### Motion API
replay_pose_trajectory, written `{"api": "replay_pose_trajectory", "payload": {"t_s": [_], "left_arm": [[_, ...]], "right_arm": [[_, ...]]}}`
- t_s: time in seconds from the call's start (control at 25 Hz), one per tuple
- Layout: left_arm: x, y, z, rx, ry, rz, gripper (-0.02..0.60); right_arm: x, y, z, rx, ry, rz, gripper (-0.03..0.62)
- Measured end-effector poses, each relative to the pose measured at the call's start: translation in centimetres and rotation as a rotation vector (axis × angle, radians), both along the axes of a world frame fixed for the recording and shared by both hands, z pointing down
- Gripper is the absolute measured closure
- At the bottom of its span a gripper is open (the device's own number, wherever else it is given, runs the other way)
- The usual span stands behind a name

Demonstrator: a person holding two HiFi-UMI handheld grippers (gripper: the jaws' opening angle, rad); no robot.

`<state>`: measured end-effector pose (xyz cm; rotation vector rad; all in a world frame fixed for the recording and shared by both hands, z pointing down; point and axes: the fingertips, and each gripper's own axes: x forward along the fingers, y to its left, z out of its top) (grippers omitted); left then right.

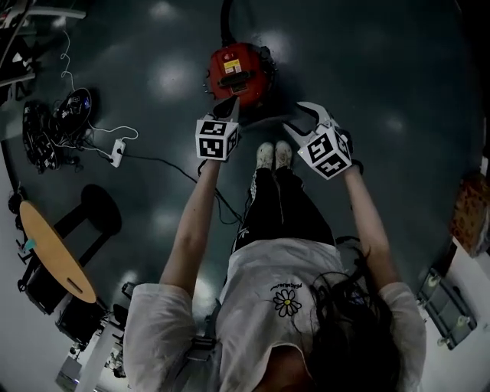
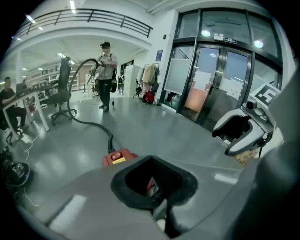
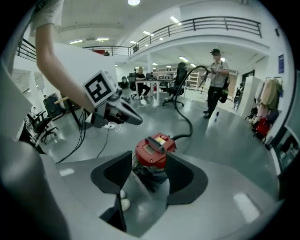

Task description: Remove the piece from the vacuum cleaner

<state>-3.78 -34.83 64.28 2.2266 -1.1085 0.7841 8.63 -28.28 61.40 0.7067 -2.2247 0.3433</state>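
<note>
The red vacuum cleaner (image 1: pixel 237 73) stands on the dark floor just ahead of my white shoes (image 1: pixel 274 155). Its black hose (image 1: pixel 227 23) runs away from its far side. My left gripper (image 1: pixel 232 103) is shut on nothing, its tip just above the vacuum's near edge. In the left gripper view the jaws (image 2: pixel 154 183) meet, and the vacuum cleaner (image 2: pixel 119 157) shows beyond them. My right gripper (image 1: pixel 295 116) stands open to the right of the vacuum. In the right gripper view the vacuum cleaner (image 3: pixel 154 150) sits between the spread jaws (image 3: pixel 150 173), not touched.
A person (image 3: pixel 216 79) stands far off holding the hose's end. Cables and a power strip (image 1: pixel 117 151) lie on the floor at left, near black bags (image 1: pixel 73 107). A round wooden table (image 1: pixel 53 253) and a black stool (image 1: pixel 99 210) are at lower left. Glass doors (image 2: pixel 220 79) stand beyond.
</note>
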Motion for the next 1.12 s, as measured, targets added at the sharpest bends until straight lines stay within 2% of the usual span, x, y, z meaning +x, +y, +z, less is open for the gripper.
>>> {"api": "replay_pose_trajectory", "payload": {"t_s": [0.28, 0.44, 0.6, 0.72, 0.92, 1.04, 1.12], "left_arm": [[-0.7, -2.4, 11.6, -0.125, -0.101, 0.027, 0.580], [-1.9, -2.3, 16.4, -0.168, -0.113, -0.039, 0.580], [-2.7, -1.6, 19.4, -0.177, -0.125, -0.075, 0.580], [-2.6, -1.1, 21.1, -0.194, -0.136, -0.082, 0.580], [-2.5, -1.1, 21.7, -0.149, -0.165, -0.071, 0.580], [-2.7, -1.0, 21.4, -0.167, -0.123, -0.126, 0.580], [-2.8, -0.9, 21.3, -0.163, -0.119, -0.133, 0.580]], "right_arm": [[-0.4, 1.4, 14.2, -0.155, 0.191, -0.184, 0.332], [-0.4, 3.6, 22.1, -0.258, 0.314, -0.301, 0.327], [-0.8, 4.7, 27.2, -0.324, 0.398, -0.368, 0.322], [-0.8, 4.7, 29.3, -0.337, 0.467, -0.414, 0.336], [-0.5, 3.9, 32.4, -0.299, 0.601, -0.437, 0.439], [-0.6, 4.1, 33.3, -0.268, 0.678, -0.469, 0.539], [-0.6, 4.6, 33.4, -0.233, 0.697, -0.479, 0.554]]}}
